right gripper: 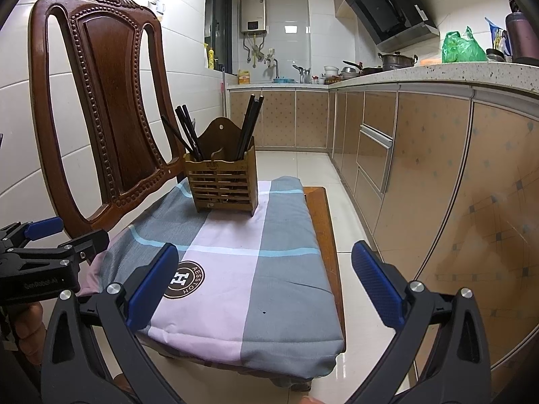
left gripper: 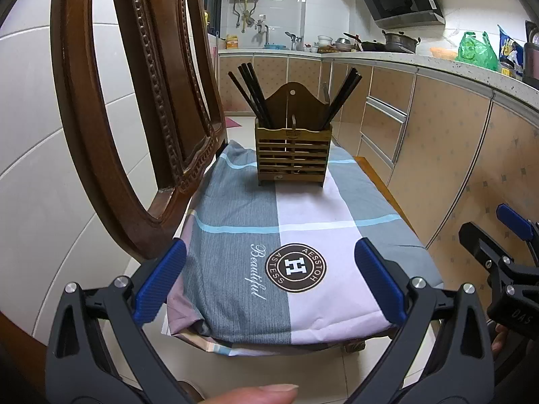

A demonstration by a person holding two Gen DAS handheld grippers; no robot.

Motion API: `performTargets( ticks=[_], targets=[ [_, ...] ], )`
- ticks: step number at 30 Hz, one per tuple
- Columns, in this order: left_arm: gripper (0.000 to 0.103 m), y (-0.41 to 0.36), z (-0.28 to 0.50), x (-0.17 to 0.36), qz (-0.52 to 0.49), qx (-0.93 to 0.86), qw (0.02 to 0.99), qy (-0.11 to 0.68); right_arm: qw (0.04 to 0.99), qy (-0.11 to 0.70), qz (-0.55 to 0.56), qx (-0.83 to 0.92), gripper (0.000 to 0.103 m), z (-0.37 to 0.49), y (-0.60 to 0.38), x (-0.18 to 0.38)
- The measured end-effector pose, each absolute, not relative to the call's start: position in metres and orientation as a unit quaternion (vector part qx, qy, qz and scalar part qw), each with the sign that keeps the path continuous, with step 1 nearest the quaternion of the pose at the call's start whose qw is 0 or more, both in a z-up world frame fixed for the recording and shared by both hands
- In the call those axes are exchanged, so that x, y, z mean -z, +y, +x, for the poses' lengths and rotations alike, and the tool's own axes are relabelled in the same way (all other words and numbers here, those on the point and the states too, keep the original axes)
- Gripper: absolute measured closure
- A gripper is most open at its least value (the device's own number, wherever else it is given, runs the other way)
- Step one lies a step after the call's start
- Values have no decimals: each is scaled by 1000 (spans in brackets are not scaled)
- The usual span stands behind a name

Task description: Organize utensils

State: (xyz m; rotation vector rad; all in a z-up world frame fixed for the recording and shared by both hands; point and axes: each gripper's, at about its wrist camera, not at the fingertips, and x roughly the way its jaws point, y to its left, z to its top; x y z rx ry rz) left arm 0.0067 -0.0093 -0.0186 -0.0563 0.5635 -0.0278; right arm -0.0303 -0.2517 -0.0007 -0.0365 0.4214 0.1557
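A slatted wooden utensil holder (left gripper: 293, 153) stands upright at the far end of a cloth-covered chair seat (left gripper: 235, 252). Black chopsticks (left gripper: 251, 92) lean out of its left compartment and more (left gripper: 340, 96) out of its right one. In the right wrist view the holder (right gripper: 222, 183) and its chopsticks (right gripper: 188, 131) also show. My left gripper (left gripper: 269, 286) is open and empty, over the near end of the seat. My right gripper (right gripper: 264, 286) is open and empty, near the seat's front right edge, and shows in the left wrist view (left gripper: 505, 245).
The carved wooden chair back (right gripper: 101, 111) rises on the left beside the holder. Kitchen cabinets (right gripper: 421, 175) and a cluttered countertop (right gripper: 438, 67) run along the right. Tiled floor (right gripper: 303, 168) lies between them. A wall is to the left.
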Motion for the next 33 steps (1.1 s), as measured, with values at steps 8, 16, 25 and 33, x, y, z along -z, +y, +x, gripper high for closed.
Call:
performTargets(
  ticks=[8,16,25,33],
  targets=[
    [4,-8,7,19,-28,15,960,279,975,209,-19,-77,3,-31,-251,1],
    [4,-9,7,20,-28,17,959,280,975,210,-19,-77,3,-32,-252,1],
    [4,-8,7,20,-28,17,959,280,974,211,-22,-78,3,-32,-250,2],
    [4,-6,9,21,-34,21,958,285,974,212,-23,-78,3,-33,-250,3]
  ],
)
